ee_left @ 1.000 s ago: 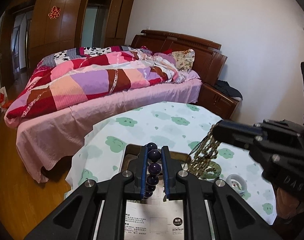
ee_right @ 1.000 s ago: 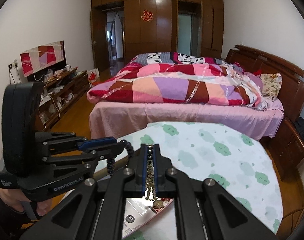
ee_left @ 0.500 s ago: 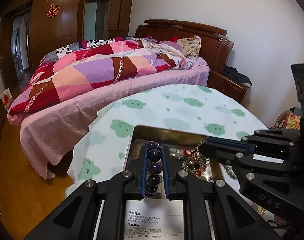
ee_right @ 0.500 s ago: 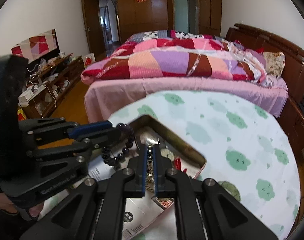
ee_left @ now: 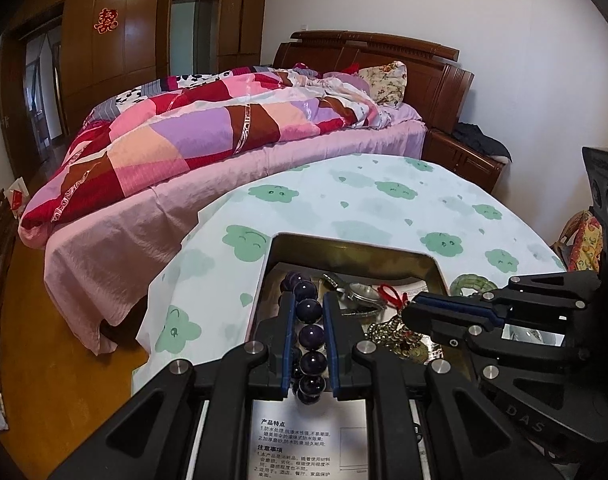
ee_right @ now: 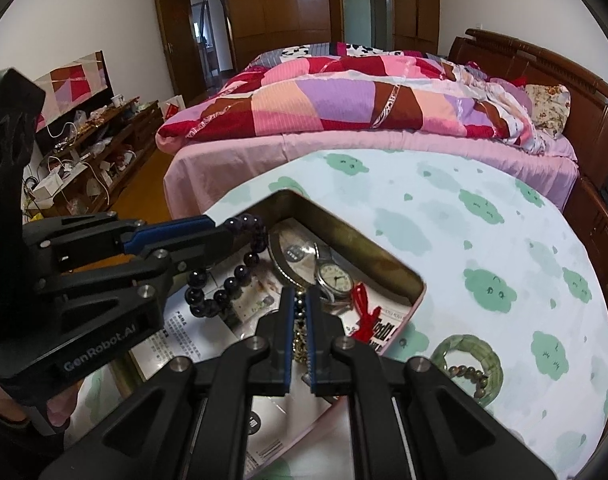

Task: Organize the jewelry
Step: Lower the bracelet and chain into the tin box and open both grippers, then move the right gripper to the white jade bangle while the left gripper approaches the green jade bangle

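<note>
My left gripper (ee_left: pixel 309 312) is shut on a dark purple bead bracelet (ee_left: pixel 310 336), whose loop (ee_right: pixel 224 284) hangs into an open metal tin (ee_left: pixel 344 240). My right gripper (ee_right: pixel 300 304) is shut on a gold chain (ee_right: pixel 300 336); in the left wrist view that chain (ee_left: pixel 392 336) piles up on the tin's floor under the right gripper (ee_left: pixel 412 314). Inside the tin (ee_right: pixel 344 232) lie a wristwatch (ee_right: pixel 335 276), a red knotted cord (ee_right: pixel 364 312) and printed paper. Both grippers hover low over the tin, side by side.
A green bangle (ee_right: pixel 468 364) with a brown bead bracelet (ee_right: pixel 470 376) in it lies on the cloud-print tablecloth (ee_right: pixel 484 240) right of the tin. Beyond the round table stands a bed (ee_left: pixel 224 140) with a patchwork quilt. A cluttered low cabinet (ee_right: pixel 84 148) is at left.
Both grippers have sunk toward the table, still holding their pieces. The bracelet and the gold chain, earlier dangling above, now reach into the tin.
</note>
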A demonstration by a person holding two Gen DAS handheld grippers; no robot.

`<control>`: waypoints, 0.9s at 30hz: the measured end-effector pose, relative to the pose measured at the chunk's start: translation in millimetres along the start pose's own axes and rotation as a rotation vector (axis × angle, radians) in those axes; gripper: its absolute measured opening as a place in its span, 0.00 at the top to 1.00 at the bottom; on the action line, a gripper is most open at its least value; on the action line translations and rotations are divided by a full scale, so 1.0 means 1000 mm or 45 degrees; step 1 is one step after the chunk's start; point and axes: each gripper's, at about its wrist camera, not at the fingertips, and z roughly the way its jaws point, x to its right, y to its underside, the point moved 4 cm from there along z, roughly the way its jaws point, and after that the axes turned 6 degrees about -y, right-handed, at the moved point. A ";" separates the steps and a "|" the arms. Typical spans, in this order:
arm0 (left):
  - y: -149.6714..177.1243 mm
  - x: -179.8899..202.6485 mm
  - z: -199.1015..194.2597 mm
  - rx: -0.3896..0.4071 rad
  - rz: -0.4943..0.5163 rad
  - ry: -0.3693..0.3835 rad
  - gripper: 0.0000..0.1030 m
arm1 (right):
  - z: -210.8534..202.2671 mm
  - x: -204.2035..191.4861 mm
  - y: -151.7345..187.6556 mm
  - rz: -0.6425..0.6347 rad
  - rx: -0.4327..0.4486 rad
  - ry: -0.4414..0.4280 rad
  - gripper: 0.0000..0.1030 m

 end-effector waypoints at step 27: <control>0.000 0.033 -0.045 0.112 -0.020 -0.026 0.20 | -0.075 0.070 0.066 0.223 0.123 0.103 0.32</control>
